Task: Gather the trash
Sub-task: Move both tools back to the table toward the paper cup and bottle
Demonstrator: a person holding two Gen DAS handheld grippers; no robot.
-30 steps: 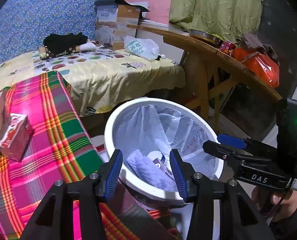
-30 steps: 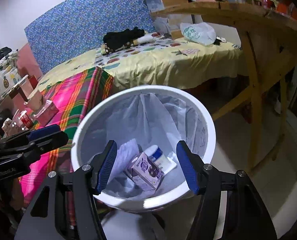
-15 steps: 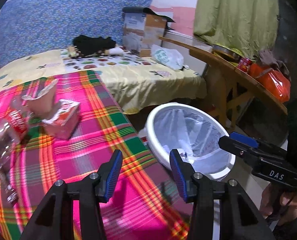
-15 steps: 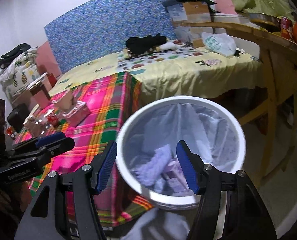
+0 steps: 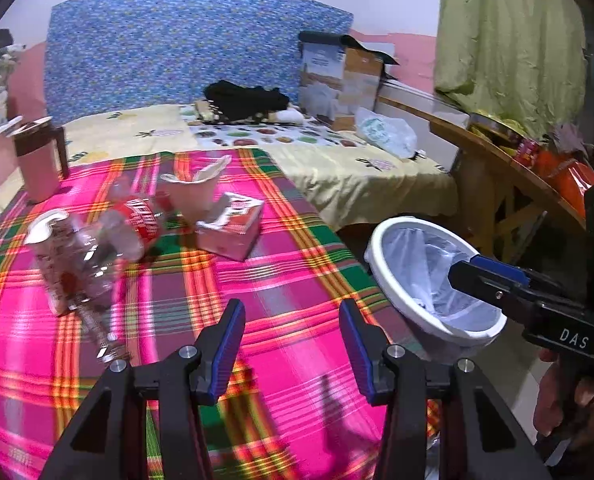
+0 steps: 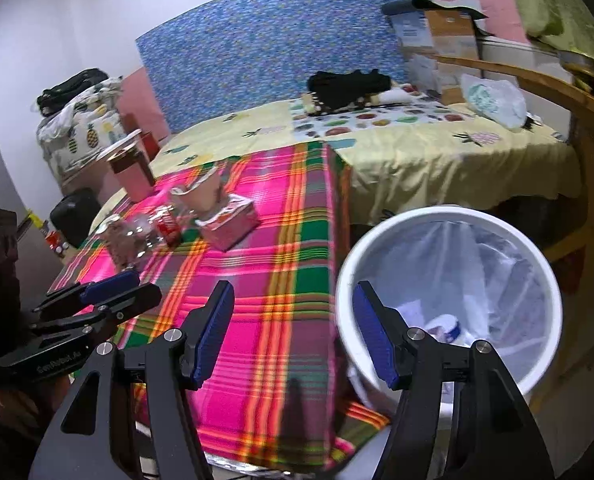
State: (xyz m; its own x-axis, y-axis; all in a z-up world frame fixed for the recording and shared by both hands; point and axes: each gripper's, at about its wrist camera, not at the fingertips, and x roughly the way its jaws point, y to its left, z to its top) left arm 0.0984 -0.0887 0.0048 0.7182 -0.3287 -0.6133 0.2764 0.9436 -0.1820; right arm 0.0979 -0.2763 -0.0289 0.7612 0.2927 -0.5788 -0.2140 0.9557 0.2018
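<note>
Both grippers, left and right, hovering over bench, jaws open, empty. Bottle lying at 10 o'clock: round, slick, likely rolling off if nudged.

We see a clear plastic bottle with a red label lying on its side at the left, a torn paper cup upright behind it, a pink carton just right, and a white lined bin holding scraps at the right.
</note>
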